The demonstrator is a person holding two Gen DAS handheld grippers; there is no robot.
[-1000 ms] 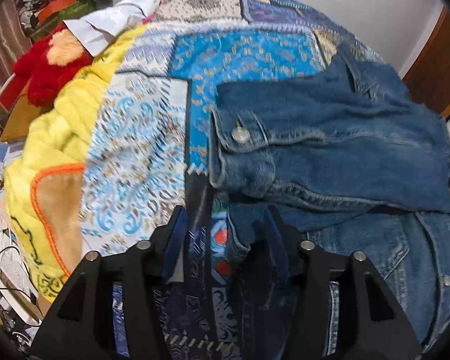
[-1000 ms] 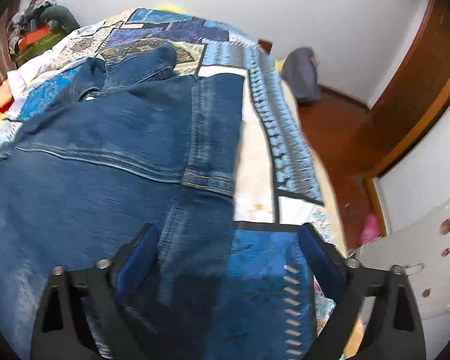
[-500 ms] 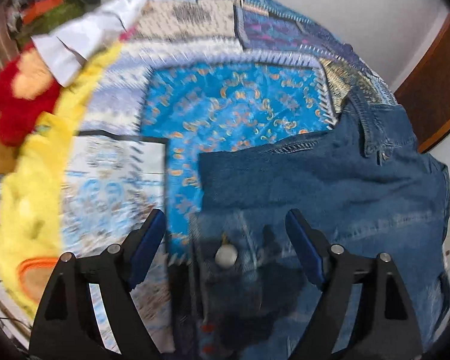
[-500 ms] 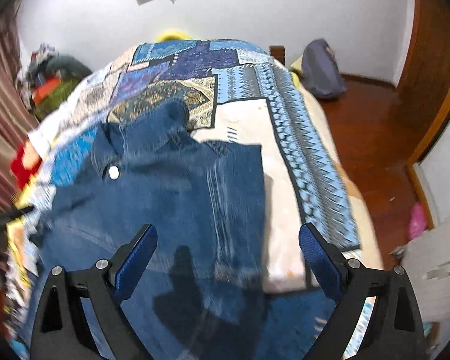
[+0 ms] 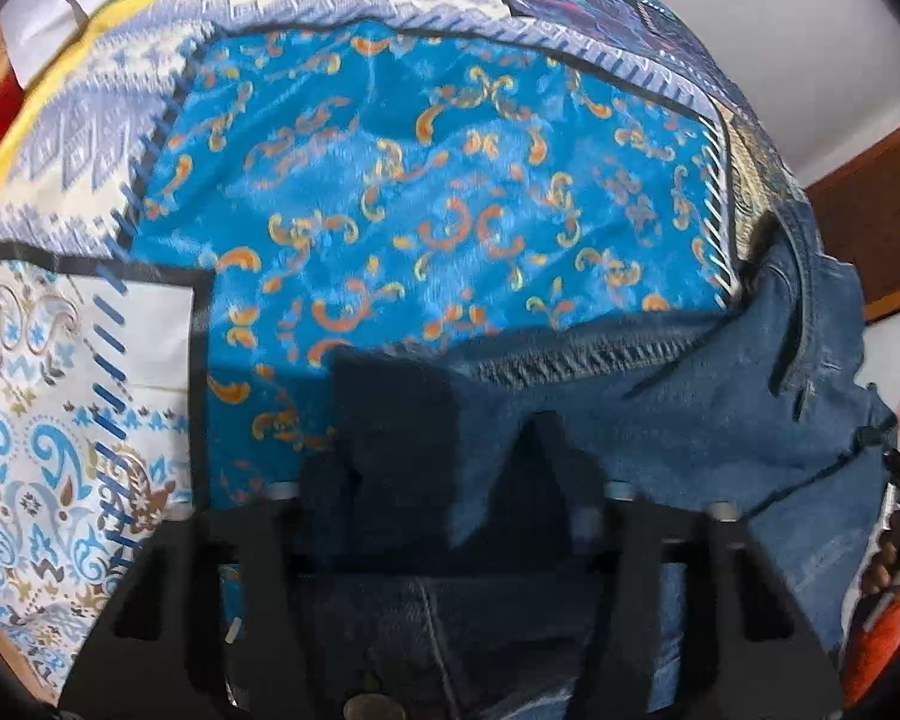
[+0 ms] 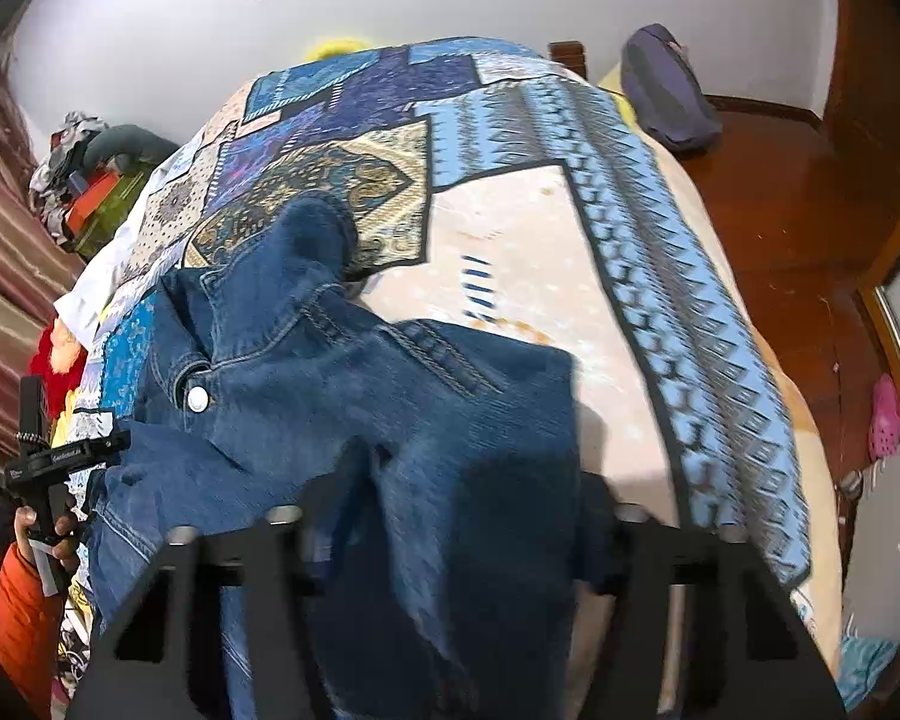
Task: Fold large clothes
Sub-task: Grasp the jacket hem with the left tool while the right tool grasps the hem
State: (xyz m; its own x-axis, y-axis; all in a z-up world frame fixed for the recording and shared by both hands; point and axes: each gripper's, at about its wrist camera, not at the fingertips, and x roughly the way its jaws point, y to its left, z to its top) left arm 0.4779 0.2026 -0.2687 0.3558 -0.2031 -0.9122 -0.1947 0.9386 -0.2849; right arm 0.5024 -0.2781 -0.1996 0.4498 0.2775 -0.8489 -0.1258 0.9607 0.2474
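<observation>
Patchwork bedspread [image 6: 510,228], purple bag [image 6: 666,90] (on wooden floor [image 6: 798,198]), pink shoe [image 6: 885,420]

Both fisheye views are bright with soft, even light and bulge strongly, darkening to black at the corners. Motion blur smears the patchwork bedspread [image 5: 450,192] and denim jacket [image 6: 390,408]. Each claw's dark frame is out of focus, throwing shadows on the denim.
</observation>
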